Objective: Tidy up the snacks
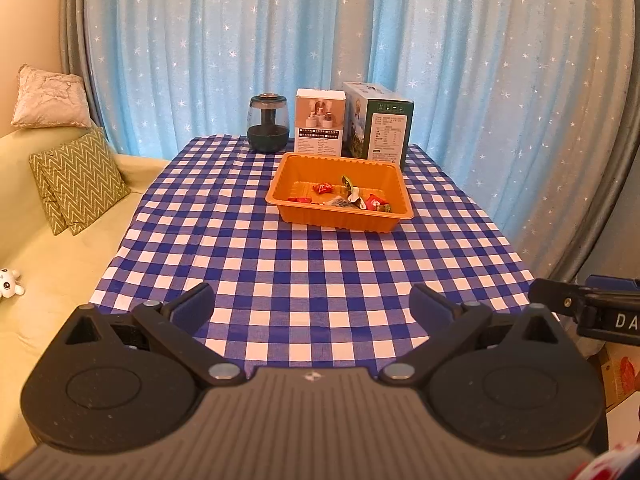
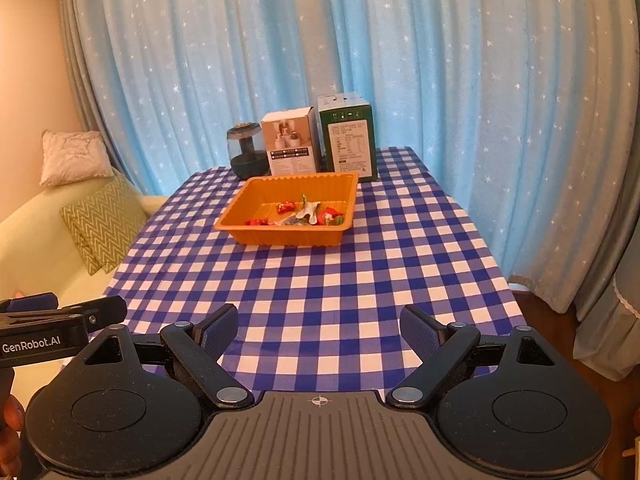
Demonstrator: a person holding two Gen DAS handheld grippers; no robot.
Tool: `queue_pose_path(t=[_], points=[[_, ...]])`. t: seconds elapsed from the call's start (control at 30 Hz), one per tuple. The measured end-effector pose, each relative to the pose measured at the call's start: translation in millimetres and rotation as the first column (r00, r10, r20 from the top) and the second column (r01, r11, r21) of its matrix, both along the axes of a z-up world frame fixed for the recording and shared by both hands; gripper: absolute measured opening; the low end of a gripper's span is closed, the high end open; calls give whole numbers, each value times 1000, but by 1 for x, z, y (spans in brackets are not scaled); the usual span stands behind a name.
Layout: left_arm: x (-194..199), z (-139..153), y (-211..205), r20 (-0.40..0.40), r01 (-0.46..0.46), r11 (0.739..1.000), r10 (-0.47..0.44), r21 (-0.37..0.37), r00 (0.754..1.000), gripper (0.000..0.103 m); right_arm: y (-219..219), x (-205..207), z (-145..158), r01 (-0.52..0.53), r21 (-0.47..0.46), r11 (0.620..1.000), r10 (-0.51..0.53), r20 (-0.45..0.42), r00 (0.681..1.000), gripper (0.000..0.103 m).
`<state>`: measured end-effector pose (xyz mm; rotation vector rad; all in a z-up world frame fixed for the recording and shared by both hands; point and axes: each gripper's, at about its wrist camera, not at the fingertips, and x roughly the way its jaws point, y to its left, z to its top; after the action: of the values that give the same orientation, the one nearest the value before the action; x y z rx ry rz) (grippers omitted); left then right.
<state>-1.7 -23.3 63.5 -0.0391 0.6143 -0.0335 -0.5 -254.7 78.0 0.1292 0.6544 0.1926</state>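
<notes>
**Both tools wait at the near edge, tray of snacks far ahead**

We see the left tool [image 1: 312, 308] spread wide with nothing between its blue pads, poised over the near edge of the checked table [image 1: 320, 264] at the bottom of the frame. The right tool [image 2: 318, 326] is likewise spread and empty, low in its own view. Each tool shows at the side of the other's picture, so we judge that they sit side by side.

The snacks [image 1: 344, 196] lie in the orange tray [image 1: 296, 176], which stands in the middle of the frame, toward the far end of the table and well apart from both tools. In the left view the tray sits a little right of centre; in the right view the tray [image 2: 240, 212] sits a little left of centre. So we judge that it lies roughly between the two lines of reach, neither hand clearly nearer. Its long axis runs across the frame, its long side facing us.

No wrappers show loose on the cloth; those we can see are inside the tray, gathered toward its near right part. Behind it stand a dark jar [image 1: 268, 124], a white box [image 1: 320, 124] and a green box [image 1: 380, 124], just beyond the far rim. Any reach goes straight ahead and up-frame.
</notes>
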Motion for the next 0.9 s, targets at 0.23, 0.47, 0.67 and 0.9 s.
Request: queue_pose_path(t=[0.23,0.47,0.67,0.9], points=[[0,-1,-1,-1,2,1000,-2,-4,1000,103,-1,0,-1,1,1,1000,-1,1,1000,87],[-1,-3,-1,0,9,1000,-9,-9,1000,103,0,0,0,1,2,1000,-1,0,1000,87],[-1,-3,-1,-1,10,1000,-10,-10,1000,103,1,0,1,0,3,1000,0,0,1000,87],[-1,-4,-1,-1,11,1000,-11,-11,1000,103,3,0,2,-2,2,1000,2,0,1000,87]])
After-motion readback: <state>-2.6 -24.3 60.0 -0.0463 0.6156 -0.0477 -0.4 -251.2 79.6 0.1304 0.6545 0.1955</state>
